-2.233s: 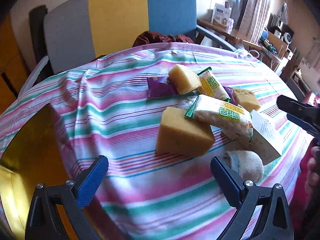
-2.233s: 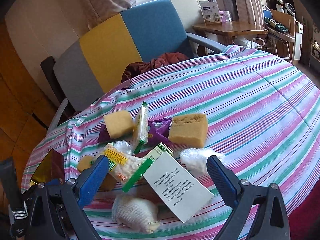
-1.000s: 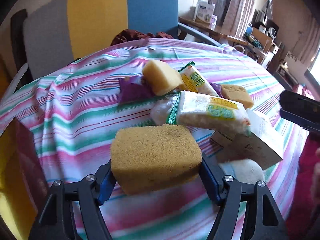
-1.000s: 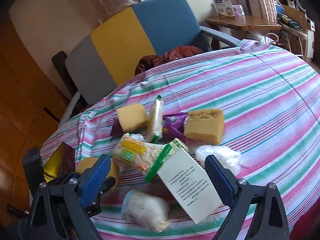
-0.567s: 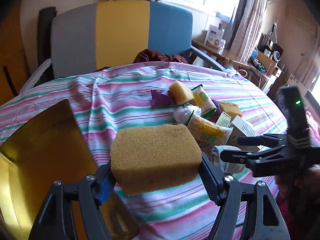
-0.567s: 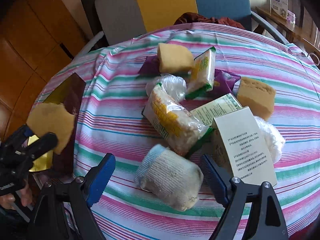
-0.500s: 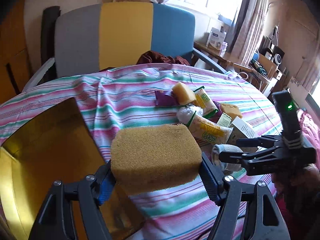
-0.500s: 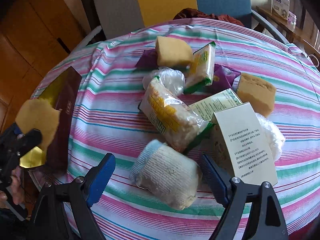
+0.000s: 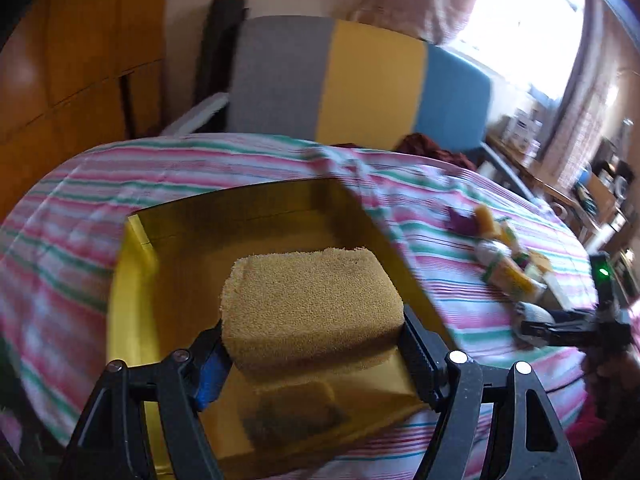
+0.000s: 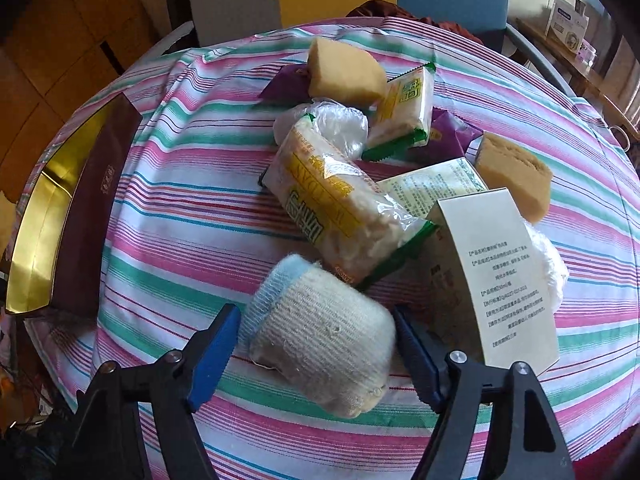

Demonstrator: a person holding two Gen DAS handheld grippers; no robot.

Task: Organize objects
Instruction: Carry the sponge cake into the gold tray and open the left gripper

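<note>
My left gripper (image 9: 312, 344) is shut on a yellow sponge (image 9: 310, 306) and holds it above the open gold-lined box (image 9: 256, 232); the sponge's reflection shows on the box floor. My right gripper (image 10: 316, 346) is open with its fingers on both sides of a rolled white cloth with a blue edge (image 10: 320, 332), close to it on the striped tablecloth (image 10: 192, 208). It also shows far right in the left wrist view (image 9: 560, 326). The box (image 10: 60, 216) lies at the table's left edge in the right wrist view.
Behind the cloth roll lie a snack pack (image 10: 336, 208), a white carton (image 10: 500, 272), a second snack pack (image 10: 404, 112), two more sponges (image 10: 344, 72) (image 10: 516, 176), purple wrappers and clear bags. A grey, yellow and blue chair (image 9: 352, 84) stands behind the table.
My left gripper grasped the sponge, lifted it and carried it left over the gold box. My right gripper moved down and forward until its fingers flank the rolled cloth.
</note>
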